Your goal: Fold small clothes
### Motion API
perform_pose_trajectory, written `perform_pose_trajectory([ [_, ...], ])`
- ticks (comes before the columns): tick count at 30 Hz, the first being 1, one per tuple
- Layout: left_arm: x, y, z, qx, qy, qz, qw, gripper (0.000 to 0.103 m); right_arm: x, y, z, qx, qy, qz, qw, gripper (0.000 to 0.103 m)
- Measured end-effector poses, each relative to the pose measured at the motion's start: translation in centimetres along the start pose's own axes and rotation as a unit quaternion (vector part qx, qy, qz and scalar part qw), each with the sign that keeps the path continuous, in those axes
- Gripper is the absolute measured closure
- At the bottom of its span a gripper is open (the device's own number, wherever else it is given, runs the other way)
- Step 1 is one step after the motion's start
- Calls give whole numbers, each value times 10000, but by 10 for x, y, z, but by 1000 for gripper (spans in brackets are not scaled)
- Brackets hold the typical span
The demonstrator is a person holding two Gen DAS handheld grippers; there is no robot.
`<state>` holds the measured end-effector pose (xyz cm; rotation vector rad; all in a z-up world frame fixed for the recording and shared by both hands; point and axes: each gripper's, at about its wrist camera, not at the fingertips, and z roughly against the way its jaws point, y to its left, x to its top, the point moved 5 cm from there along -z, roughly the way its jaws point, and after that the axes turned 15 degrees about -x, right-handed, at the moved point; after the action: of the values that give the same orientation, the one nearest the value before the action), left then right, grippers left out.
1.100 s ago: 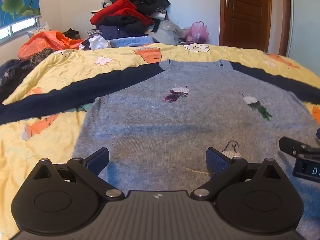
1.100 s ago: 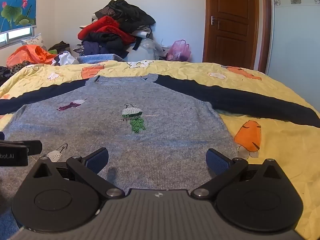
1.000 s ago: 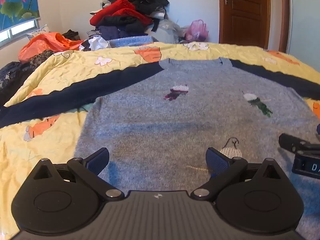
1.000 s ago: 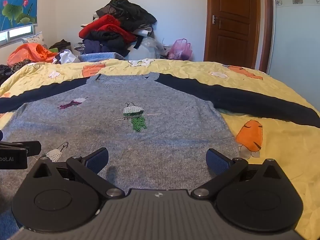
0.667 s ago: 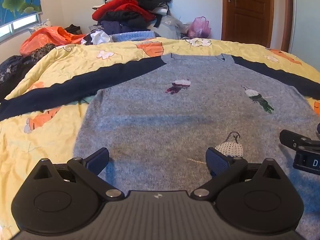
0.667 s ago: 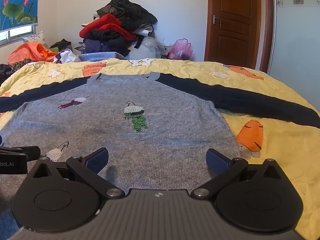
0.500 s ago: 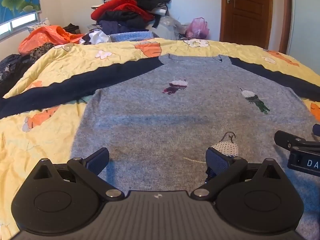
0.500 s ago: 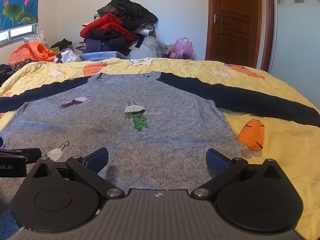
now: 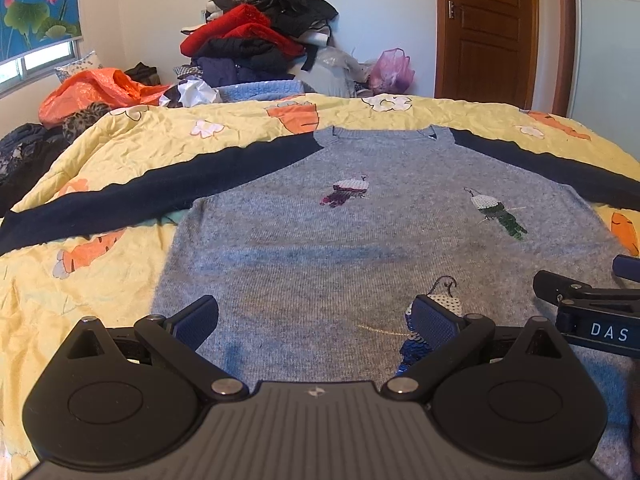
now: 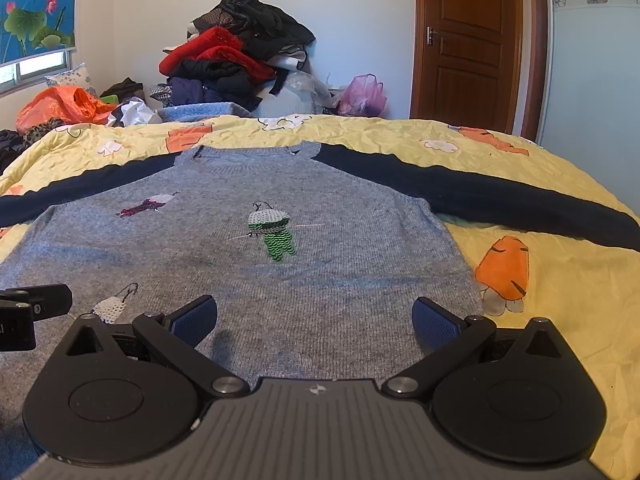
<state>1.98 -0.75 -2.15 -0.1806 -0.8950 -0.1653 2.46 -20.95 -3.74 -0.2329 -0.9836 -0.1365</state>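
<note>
A grey knit sweater (image 9: 360, 240) with dark navy sleeves (image 9: 152, 196) and small sequin figures lies flat, sleeves spread, on a yellow bedspread (image 9: 100, 280). It also shows in the right wrist view (image 10: 320, 264). My left gripper (image 9: 316, 318) is open and empty, low over the sweater's hem on its left half. My right gripper (image 10: 314, 318) is open and empty, low over the hem on its right half. Each gripper's tip shows at the edge of the other's view.
A tall pile of clothes (image 9: 256, 40) and an orange bag (image 9: 96, 92) lie beyond the bed's far side. A pink plastic bag (image 9: 392, 70) sits near a brown door (image 9: 492, 32). The bed's right edge (image 10: 616, 208) falls away near the wall.
Both grippers have shifted only slightly over the sweater's hem. They stay open. The sweater has not moved.
</note>
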Motion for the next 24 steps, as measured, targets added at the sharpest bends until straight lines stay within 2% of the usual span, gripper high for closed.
perform_pose_trajectory([
  [24,3,-3,3,-60,100,100,9999,0,0,2,2,61,-28,55,10000,0],
])
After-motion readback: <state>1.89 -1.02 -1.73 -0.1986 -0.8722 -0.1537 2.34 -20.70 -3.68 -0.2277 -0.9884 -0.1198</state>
